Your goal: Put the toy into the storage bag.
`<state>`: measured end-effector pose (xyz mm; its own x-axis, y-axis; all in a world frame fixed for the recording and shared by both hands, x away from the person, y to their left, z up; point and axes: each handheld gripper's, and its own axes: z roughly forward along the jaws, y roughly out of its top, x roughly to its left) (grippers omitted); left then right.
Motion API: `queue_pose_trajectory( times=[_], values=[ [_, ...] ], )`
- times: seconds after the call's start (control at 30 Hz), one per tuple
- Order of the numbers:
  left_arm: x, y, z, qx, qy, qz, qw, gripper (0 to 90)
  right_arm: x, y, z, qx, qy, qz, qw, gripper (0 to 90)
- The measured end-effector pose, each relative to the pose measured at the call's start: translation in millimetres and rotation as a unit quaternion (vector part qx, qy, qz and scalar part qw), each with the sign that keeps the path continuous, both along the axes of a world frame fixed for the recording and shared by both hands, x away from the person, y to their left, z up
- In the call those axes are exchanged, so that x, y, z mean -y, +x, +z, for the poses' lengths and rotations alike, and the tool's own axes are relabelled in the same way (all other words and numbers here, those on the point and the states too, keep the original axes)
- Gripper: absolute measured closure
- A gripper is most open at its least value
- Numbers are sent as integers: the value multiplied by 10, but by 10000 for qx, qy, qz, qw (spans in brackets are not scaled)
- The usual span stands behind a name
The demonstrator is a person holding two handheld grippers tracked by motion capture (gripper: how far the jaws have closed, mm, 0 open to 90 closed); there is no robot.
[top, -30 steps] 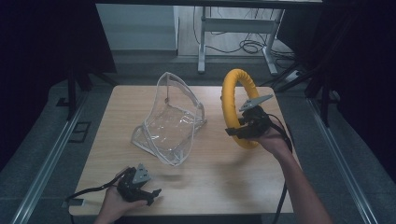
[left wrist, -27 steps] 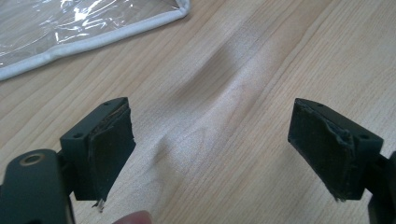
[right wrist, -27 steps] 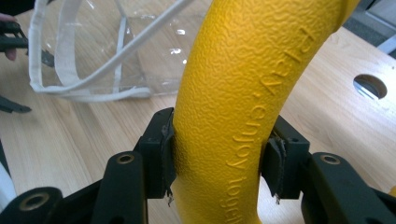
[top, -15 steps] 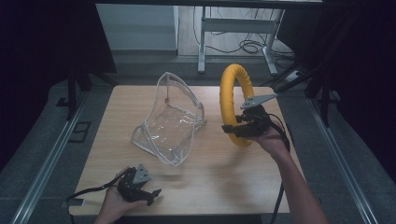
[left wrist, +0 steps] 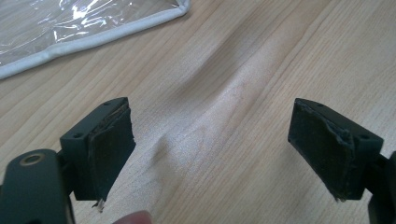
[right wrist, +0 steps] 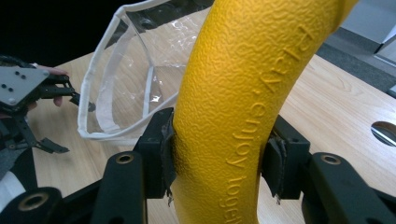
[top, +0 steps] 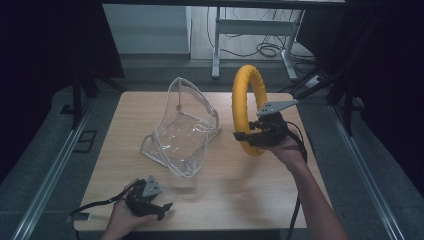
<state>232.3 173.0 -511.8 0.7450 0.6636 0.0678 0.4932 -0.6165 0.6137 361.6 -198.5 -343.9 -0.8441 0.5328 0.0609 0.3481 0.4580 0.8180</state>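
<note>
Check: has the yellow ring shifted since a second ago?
No. The yellow ring stands in the same spot beside the clear bag, clamped by the right gripper.

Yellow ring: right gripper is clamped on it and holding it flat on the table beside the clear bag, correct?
Not flat. The right gripper is clamped on the yellow ring, but holds it upright on edge beside the clear bag, as the high view shows.

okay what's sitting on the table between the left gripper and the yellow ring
Nothing: in the high view, bare wooden table runs from the left gripper to the yellow ring. The clear bag lies off to the side.
</note>
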Motion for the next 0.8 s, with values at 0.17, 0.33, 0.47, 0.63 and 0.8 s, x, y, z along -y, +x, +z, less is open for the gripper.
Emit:
queue_pose_trajectory(
  times=[0.17, 0.33, 0.47, 0.63, 0.8],
  values=[
    [0, -1, 0, 0, 0, 0, 10000, 142, -8, -27, 25, 25, 148, 53, 9999, 504],
    [6, 0, -6, -17, 11, -4, 10000, 142, -19, -53, 59, 92, 321, 66, 9994, 504],
    [3, 0, -3, -7, 7, 1, 10000, 142, -25, -69, 116, 178, 506, 85, 9985, 504],
    [3, -1, -3, -12, 14, -5, 10000, 142, -40, -91, 156, 212, 621, 118, 9978, 503],
    [3, -1, -2, -10, 15, -2, 10000, 142, -53, -118, 191, 244, 808, 155, 9963, 502]
  ],
)
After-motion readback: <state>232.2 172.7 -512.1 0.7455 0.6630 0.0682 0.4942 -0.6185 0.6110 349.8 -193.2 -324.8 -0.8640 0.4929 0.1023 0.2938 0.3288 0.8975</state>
